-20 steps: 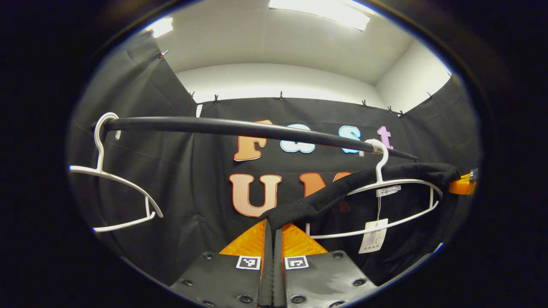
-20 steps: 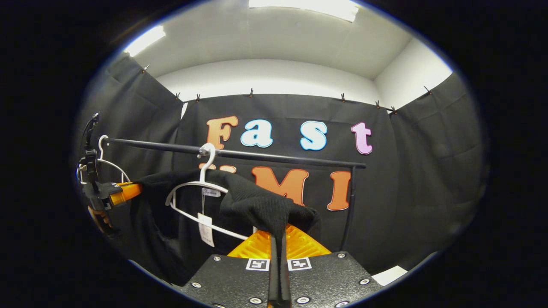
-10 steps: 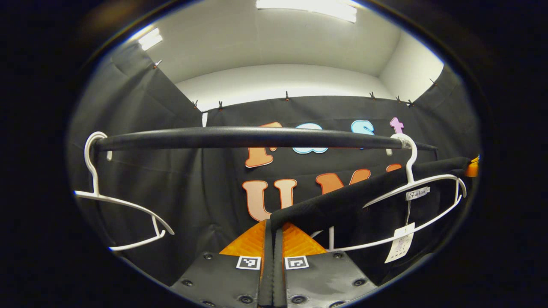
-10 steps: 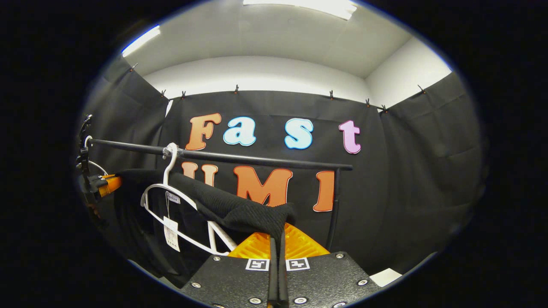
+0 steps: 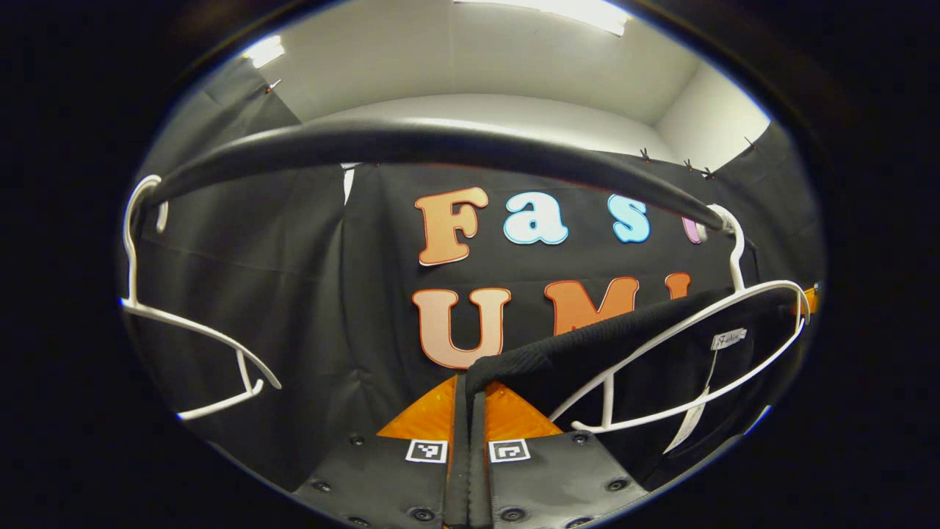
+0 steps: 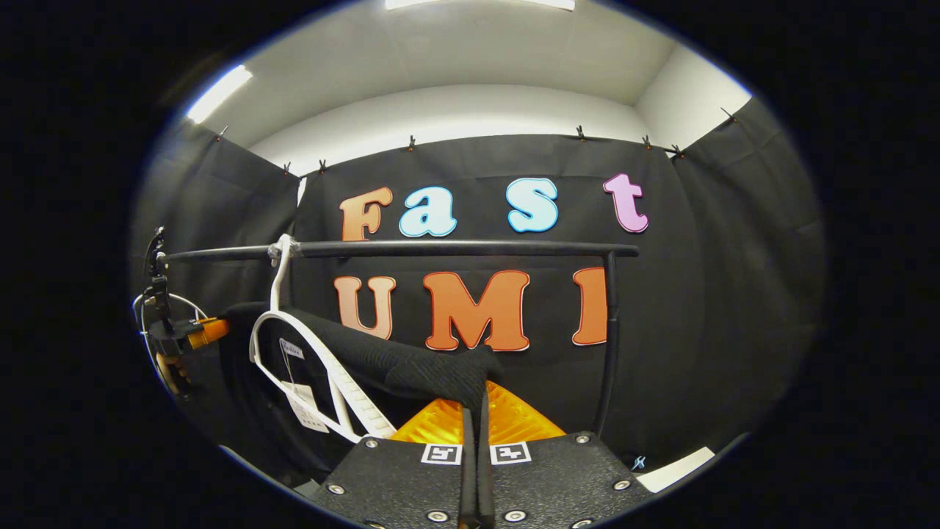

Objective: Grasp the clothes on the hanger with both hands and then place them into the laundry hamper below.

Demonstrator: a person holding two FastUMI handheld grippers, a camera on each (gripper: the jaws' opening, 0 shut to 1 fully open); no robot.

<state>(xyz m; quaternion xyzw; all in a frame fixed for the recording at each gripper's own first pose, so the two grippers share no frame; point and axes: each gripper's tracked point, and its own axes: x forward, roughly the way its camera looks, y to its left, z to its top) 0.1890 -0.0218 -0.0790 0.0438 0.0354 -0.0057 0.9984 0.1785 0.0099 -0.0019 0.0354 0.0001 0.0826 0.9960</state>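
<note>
At the far left of the left gripper view a bare white plastic hanger (image 5: 183,330) hangs from the thick black clothes rail (image 5: 411,143) that arches across the top of the frame. In the bottom centre the left gripper (image 5: 468,397) is clamped on a fold of the black knitted garment (image 5: 587,345), both fingers pinching the cloth. From there the garment runs up to the right, draped over a second white plastic hanger (image 5: 690,330) with a paper tag, near the right edge.

In the right gripper view, the left gripper (image 6: 198,332) shows small at the far left, held by a hand. To its right is the white hanger (image 6: 308,360), still hooked on the rail (image 6: 440,248), with the garment (image 6: 396,360) stretching down to the bottom centre, where the right gripper (image 6: 477,411) is closed tight on its other end.

So the two-handed grasp looks done. The garment is still partly over the hanger, so it has yet to come free and go down into the hamper.

Compared with a second ago, the rail sits much higher and looms larger in the left gripper view. The hanger has swung further right and tilted, and the cloth between the grippers looks pulled straighter. In the right gripper view the rail reads level instead of slanted, and the hanger has slid toward the left of the frame.
</note>
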